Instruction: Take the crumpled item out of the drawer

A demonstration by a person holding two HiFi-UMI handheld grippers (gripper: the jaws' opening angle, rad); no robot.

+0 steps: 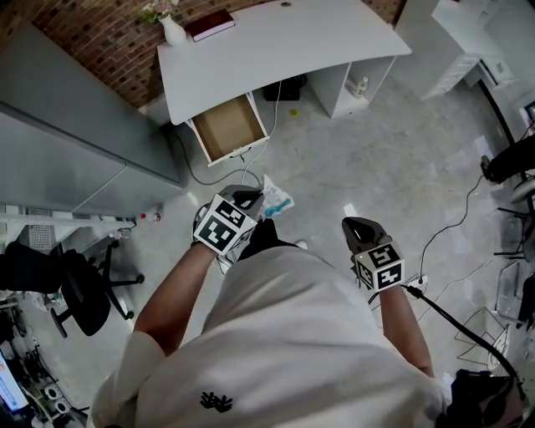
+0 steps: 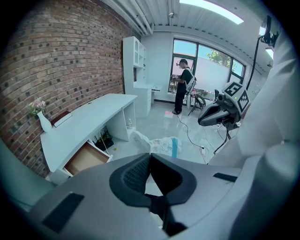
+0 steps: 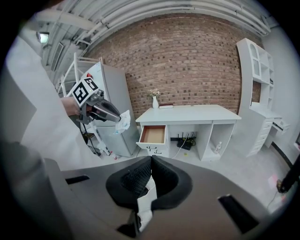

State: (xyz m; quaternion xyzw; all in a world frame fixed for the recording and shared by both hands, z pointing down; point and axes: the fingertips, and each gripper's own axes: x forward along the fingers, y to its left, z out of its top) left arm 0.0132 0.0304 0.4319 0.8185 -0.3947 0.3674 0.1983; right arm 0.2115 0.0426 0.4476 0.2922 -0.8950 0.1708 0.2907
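My left gripper (image 1: 260,201) is held up in front of the person's body, shut on a crumpled white and blue wrapper (image 1: 277,199). In the left gripper view the wrapper (image 2: 161,143) sticks out beyond the closed jaws. The right gripper view shows that gripper (image 3: 110,113) with the wrapper (image 3: 122,122) hanging from its tip. The wooden drawer (image 1: 227,127) under the white desk (image 1: 276,46) stands pulled open with a bare bottom. My right gripper (image 1: 352,225) is at the person's right side, shut with nothing in it, its pads (image 3: 140,176) meeting.
A vase of flowers (image 1: 173,28) and a dark red book (image 1: 211,24) sit on the desk. A grey cabinet (image 1: 67,134) stands left of the drawer, a black office chair (image 1: 79,288) further left. Cables trail on the floor (image 1: 376,159). Another person (image 2: 183,91) stands far off by the window.
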